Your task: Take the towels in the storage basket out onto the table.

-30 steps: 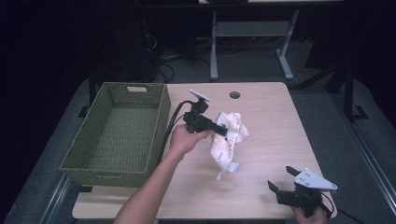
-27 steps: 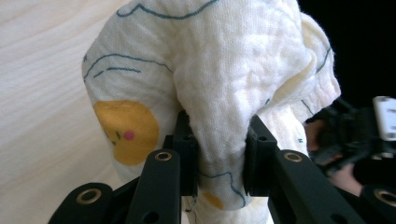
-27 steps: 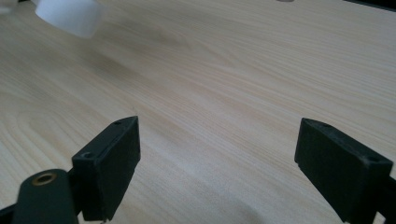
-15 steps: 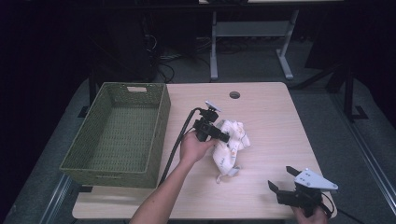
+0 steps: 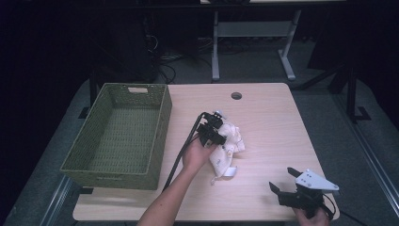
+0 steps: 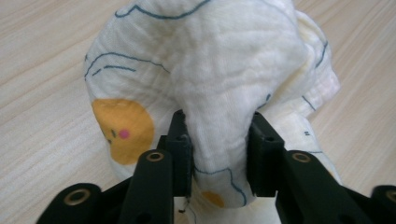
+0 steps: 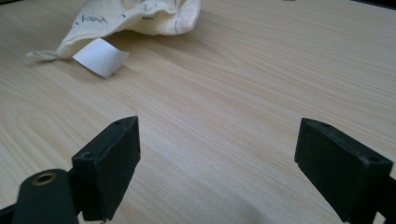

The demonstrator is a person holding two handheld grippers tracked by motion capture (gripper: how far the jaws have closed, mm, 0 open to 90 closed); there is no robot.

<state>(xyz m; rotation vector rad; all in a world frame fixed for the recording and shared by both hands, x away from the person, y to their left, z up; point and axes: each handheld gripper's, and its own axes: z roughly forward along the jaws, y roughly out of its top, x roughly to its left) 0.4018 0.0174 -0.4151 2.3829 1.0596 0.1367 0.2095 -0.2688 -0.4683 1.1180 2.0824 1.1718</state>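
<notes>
Cream muslin cloth (image 5: 227,143) (printed with yellow blobs and thin blue lines) lies bunched on the wooden bench (image 5: 273,122), just right of the green woven basket (image 5: 117,134). Left gripper (image 5: 214,133) pinches a thick fold of it between its jaws — cloth bulging above them. Right gripper (image 5: 288,186) rests well right of the basket, near the bench's front edge, jaws spread wide over bare wood.

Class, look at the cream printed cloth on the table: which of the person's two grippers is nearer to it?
Left. The left gripper is pinching a fold of the cloth between its jaws. The right gripper sits open near the table's front right corner, apart from the cloth.
</notes>
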